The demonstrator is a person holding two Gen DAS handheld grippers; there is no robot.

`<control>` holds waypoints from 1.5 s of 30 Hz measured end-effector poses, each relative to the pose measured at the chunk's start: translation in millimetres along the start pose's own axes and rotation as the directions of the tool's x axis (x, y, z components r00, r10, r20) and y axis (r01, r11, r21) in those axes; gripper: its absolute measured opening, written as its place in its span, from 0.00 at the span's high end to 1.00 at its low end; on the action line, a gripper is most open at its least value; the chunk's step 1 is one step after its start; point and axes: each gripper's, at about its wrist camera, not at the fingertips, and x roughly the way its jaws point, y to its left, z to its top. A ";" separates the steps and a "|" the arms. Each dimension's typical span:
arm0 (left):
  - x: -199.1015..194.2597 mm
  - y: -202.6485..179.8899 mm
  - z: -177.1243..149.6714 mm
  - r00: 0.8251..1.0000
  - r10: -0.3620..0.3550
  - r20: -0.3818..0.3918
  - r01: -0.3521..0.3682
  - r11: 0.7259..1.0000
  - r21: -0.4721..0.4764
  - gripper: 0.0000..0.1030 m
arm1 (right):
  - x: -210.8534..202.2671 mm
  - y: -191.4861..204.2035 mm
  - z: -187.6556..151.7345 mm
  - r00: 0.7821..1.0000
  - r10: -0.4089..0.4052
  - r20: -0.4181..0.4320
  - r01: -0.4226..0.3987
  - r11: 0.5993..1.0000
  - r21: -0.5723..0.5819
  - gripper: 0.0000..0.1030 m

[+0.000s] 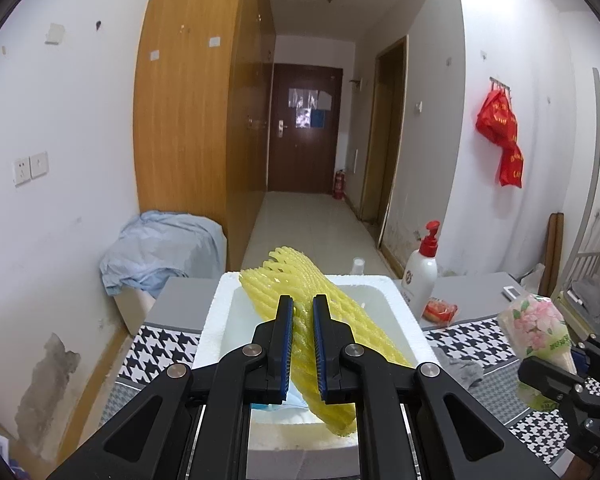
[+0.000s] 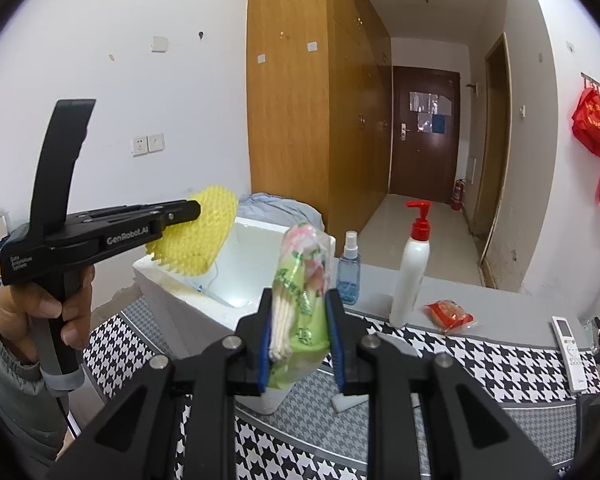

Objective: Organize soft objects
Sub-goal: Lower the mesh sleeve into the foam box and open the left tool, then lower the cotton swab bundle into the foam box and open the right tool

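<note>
Houndstooth-covered desk (image 2: 480, 364) in a white-walled room, both tongs loaded.

Left tongs (image 1: 300, 344) are nearly closed, pinching a yellow foam fruit net (image 1: 320, 304) held over the open white foam box (image 1: 210, 320); right tongs (image 2: 300, 340) clamp a floral bag of cotton swabs (image 2: 300, 304) beside that box. Judged step: dropping soft items in. Next, lower the net inside and release.
</note>
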 end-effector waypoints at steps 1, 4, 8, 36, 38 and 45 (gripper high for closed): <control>3.0 0.1 0.0 1.000 0.002 -0.009 -0.002 1.000 0.000 0.90 | 0.4 -0.2 0.0 1.000 -0.002 -0.001 0.002 1.000 0.001 0.73; 12.7 0.2 -1.2 0.999 0.017 -0.043 -0.017 1.000 0.001 0.90 | 0.7 -0.5 -0.4 1.000 -0.009 -0.005 0.009 1.000 0.002 0.73; 21.1 -2.1 -2.4 0.997 0.009 -0.074 -0.008 1.000 0.005 0.64 | 1.7 -2.0 -1.3 1.000 -0.023 -0.010 0.023 1.000 0.002 0.73; -54.7 15.6 -16.2 0.985 0.095 0.141 -0.096 0.995 0.006 0.01 | 21.3 26.8 13.7 1.000 0.012 -0.018 -0.013 1.000 -0.023 0.73; -60.9 21.8 -20.2 0.983 0.107 0.149 -0.108 0.994 -0.003 0.01 | 22.6 30.0 15.9 0.999 0.033 -0.010 -0.033 0.999 -0.024 0.73; -74.6 40.8 -27.5 0.979 0.142 0.149 -0.141 0.990 -0.014 0.01 | 31.2 45.3 25.5 0.997 0.082 -0.005 -0.082 0.996 -0.027 0.73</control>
